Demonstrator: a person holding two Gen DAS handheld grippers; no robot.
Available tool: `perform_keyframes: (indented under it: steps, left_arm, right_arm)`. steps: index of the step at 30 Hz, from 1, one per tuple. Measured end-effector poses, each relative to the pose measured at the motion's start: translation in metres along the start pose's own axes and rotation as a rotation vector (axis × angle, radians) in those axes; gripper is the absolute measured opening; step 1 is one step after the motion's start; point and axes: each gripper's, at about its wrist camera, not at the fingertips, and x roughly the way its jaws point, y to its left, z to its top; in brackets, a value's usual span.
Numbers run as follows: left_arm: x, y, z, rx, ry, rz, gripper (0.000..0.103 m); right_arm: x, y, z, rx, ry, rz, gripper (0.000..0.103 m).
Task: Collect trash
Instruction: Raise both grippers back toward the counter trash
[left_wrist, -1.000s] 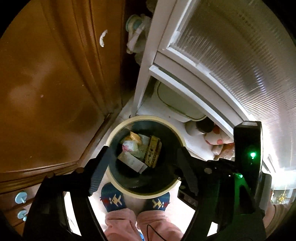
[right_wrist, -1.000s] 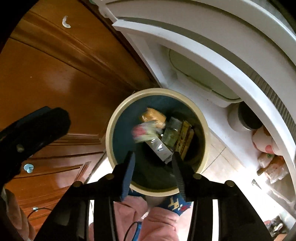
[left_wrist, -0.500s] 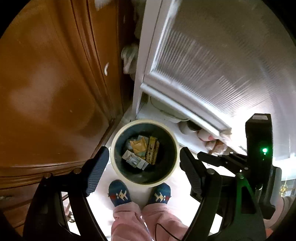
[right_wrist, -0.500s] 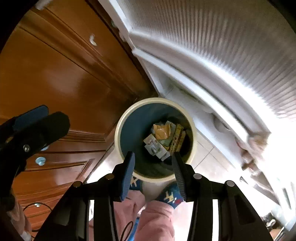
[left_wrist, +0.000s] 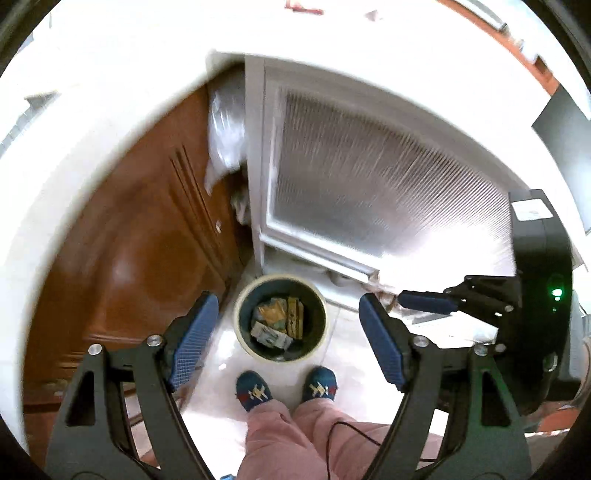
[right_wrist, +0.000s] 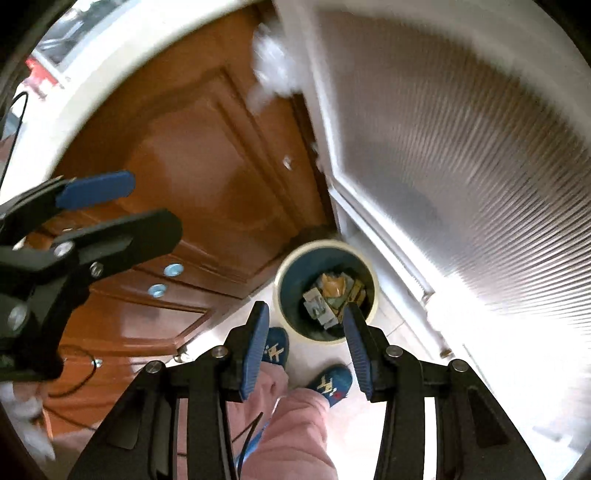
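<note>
From the left wrist, the left gripper (left_wrist: 284, 332) hangs with jaws wide apart and empty; far below, framed between its fingers, the trash bin (left_wrist: 251, 345) stands on pale tile, wrappers (left_wrist: 277, 321) piled inside, a person's patterned slippers (left_wrist: 255, 391) just nearer.

From the right wrist, the right gripper (right_wrist: 304, 334) is parted and holds nothing; the bin sits beyond its right fingertip, beside a wooden cabinet (right_wrist: 192, 166).

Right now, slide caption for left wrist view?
Open left tool above floor bin holding wrappers, slippered feet below.
</note>
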Motion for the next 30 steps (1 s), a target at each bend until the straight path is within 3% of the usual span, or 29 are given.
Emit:
perform_keyframes:
  steps: [15, 23, 30]
  left_arm:
    - [-0.178, -0.003, 0.083, 0.021, -0.257, 0.132, 0.076]
    - [-0.251, -0.022, 0.114, 0.069, -0.334, 0.151, 0.076]
    - [-0.310, -0.025, 0.135, 0.125, -0.397, 0.218, 0.076]
  right_arm:
    - [-0.193, 0.042, 0.063, -0.139, -0.296, -0.006, 0.042]
    - [-0.270, 0.052, 0.091, -0.179, -0.440, -0.020, 0.042]
    - [-0.337, 0.048, 0.115, -0.169, -0.522, -0.032, 0.042]
